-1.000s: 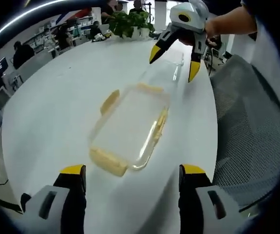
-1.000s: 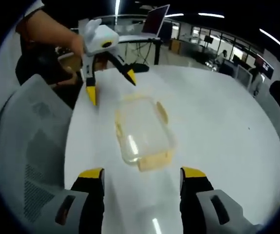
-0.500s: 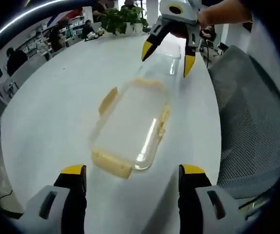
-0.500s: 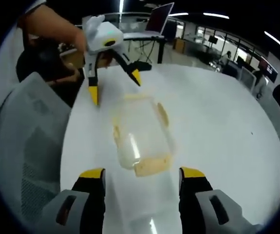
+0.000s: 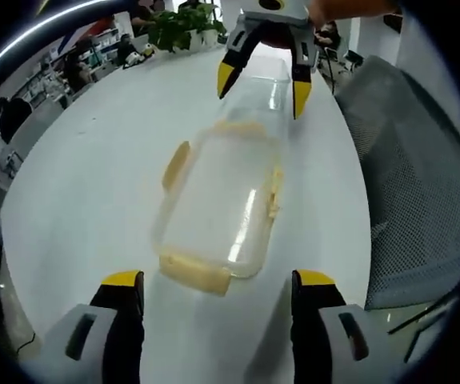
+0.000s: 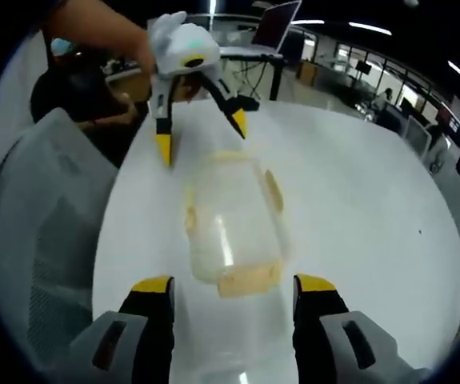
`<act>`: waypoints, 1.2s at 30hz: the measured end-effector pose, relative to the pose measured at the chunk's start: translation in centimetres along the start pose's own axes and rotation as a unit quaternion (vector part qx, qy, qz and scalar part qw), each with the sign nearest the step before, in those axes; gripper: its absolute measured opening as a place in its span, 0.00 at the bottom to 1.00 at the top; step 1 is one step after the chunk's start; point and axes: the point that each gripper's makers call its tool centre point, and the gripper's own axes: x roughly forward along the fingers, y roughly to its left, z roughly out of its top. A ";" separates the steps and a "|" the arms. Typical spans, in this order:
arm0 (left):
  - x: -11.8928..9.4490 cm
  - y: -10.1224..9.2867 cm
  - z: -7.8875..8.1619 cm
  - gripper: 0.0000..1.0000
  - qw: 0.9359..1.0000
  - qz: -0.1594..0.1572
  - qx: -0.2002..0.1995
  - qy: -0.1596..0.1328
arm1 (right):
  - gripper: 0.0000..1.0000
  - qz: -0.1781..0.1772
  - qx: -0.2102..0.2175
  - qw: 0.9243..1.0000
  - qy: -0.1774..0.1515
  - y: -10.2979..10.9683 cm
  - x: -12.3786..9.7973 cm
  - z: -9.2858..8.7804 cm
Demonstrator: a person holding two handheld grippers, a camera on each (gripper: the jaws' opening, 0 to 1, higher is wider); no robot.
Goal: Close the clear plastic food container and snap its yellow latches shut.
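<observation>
A clear plastic food container (image 5: 218,204) lies lengthwise on the white table (image 5: 86,176). Its yellow latches stick out from the rim: one at the near end (image 5: 195,274), one on each long side, one at the far end. My left gripper (image 5: 218,278) is open, its jaws just short of the near end. At the far end my right gripper (image 5: 262,84) hangs open over another clear piece (image 5: 271,70). In the right gripper view the container (image 6: 231,220) lies ahead of my open right gripper (image 6: 234,283), with the left gripper (image 6: 202,136) open beyond it.
A grey mesh chair (image 5: 406,176) stands close against the table's edge, also seen in the right gripper view as the chair (image 6: 30,224). A potted plant (image 5: 178,24) sits at the table's far end. A laptop (image 6: 282,24) and people at desks are in the background.
Both grippers have closed in on the container from opposite ends, staying open. The container has not moved on the table.
</observation>
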 end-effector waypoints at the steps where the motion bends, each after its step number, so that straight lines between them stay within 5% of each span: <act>1: 0.0 0.0 0.0 0.75 1.000 0.000 0.002 0.001 | 0.59 0.002 -0.001 1.000 0.002 0.0 0.1 0.0; 36: 1.3 1.4 0.0 0.64 0.996 -0.029 0.083 0.033 | 0.56 0.041 -0.068 0.994 0.070 -0.7 2.9 -1.1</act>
